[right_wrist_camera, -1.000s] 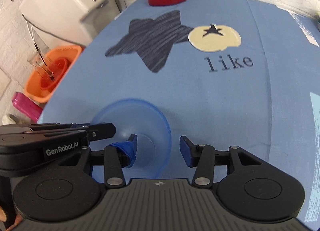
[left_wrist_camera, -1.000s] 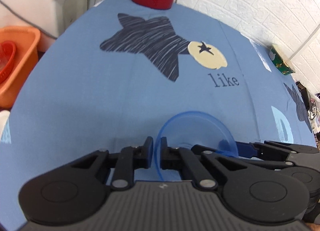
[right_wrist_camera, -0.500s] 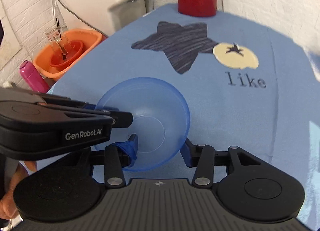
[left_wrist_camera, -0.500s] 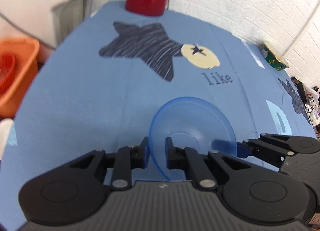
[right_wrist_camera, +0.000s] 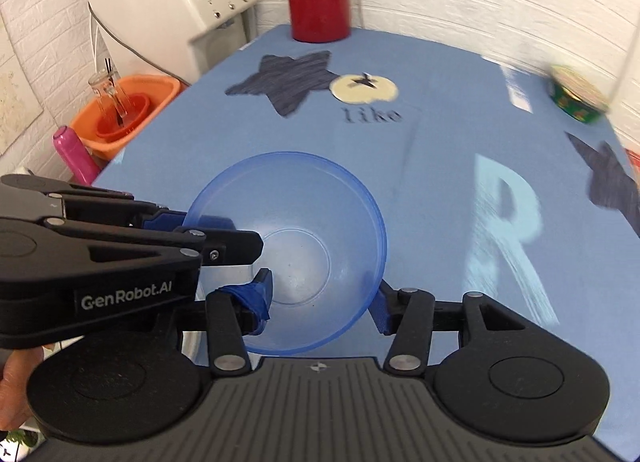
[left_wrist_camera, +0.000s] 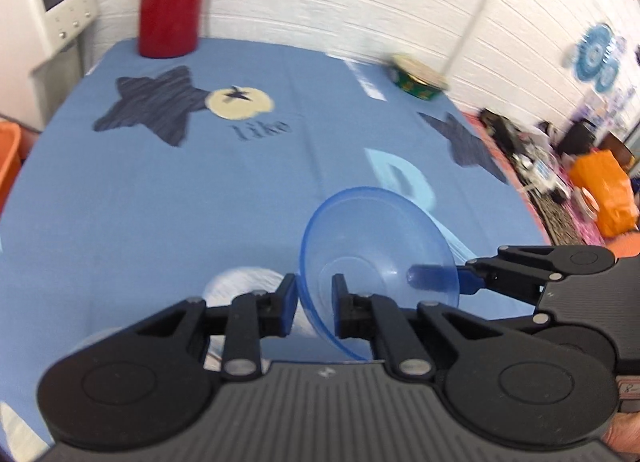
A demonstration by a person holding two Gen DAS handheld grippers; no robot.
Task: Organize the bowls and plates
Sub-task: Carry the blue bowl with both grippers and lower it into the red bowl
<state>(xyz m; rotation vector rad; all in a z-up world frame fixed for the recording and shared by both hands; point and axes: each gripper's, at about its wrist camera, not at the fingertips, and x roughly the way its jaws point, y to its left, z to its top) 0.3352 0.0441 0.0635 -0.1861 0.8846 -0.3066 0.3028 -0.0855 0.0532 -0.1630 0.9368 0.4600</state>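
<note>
Your left tongs (left_wrist_camera: 314, 298) pinch the near rim of the blue bowl (right_wrist_camera: 304, 238), holding it tilted above the desk (left_wrist_camera: 160, 198). Your right tongs (right_wrist_camera: 322, 294) straddle the opposite rim, spread wide and not gripping. Keep the left pinch firm; close the right tongs before releasing. A white plate (left_wrist_camera: 240, 282) lies below: lower the bowl level.

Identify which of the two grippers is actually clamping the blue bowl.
The left gripper: its fingers pinch the rim of the blue bowl between them. The right gripper stands wide open, one finger inside the bowl, one outside.
</note>
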